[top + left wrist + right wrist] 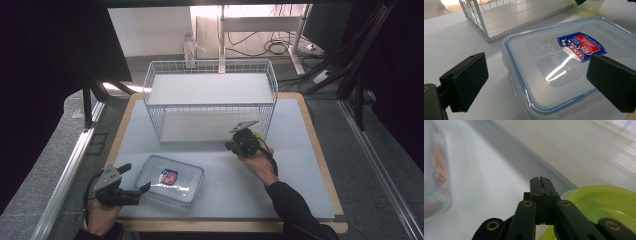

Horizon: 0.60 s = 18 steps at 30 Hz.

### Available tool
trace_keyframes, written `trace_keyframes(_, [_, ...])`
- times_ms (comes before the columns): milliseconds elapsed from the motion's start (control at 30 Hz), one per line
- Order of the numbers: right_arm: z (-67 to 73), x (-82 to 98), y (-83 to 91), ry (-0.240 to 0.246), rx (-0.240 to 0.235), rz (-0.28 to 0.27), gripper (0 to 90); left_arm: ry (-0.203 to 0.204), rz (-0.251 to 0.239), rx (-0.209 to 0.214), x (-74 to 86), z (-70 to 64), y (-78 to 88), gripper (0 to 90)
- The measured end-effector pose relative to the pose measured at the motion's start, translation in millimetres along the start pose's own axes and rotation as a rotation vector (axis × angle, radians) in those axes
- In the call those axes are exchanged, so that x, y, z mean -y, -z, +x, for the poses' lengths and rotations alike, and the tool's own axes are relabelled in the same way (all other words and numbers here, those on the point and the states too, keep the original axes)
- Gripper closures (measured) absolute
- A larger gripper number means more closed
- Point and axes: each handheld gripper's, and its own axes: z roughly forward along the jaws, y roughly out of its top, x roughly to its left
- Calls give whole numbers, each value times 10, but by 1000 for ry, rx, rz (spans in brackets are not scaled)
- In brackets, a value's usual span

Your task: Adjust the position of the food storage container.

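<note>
A clear lidded plastic container (170, 179) with a blue seal and a red-and-blue label lies on the mat at the front left. My left gripper (137, 176) stands open at its left end, one pad on either side of the container's (564, 62) corner without touching it. My right gripper (231, 146) hovers in front of the wire rack, to the right of centre. Its jaws (541, 182) are pressed together on the rim of a translucent yellow-green dish (604, 205), which peeks out beside the hand (258, 135). Most of the dish is hidden by the gripper.
A white wire rack (210, 62) with two flat shelves stands at the back middle of the pale mat (300, 175). Its corner (476, 22) lies just beyond the container. The wooden table edge (320, 150) runs along the right.
</note>
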Motion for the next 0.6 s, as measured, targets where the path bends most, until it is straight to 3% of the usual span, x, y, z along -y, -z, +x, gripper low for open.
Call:
trace_keyframes(233, [-208, 132, 158, -60, 30, -16, 892, -2, 7, 1, 0, -6, -12, 39])
trace_keyframes(600, [-380, 287, 325, -78, 94, -12, 882, 1, 7, 5, -3, -8, -11, 40])
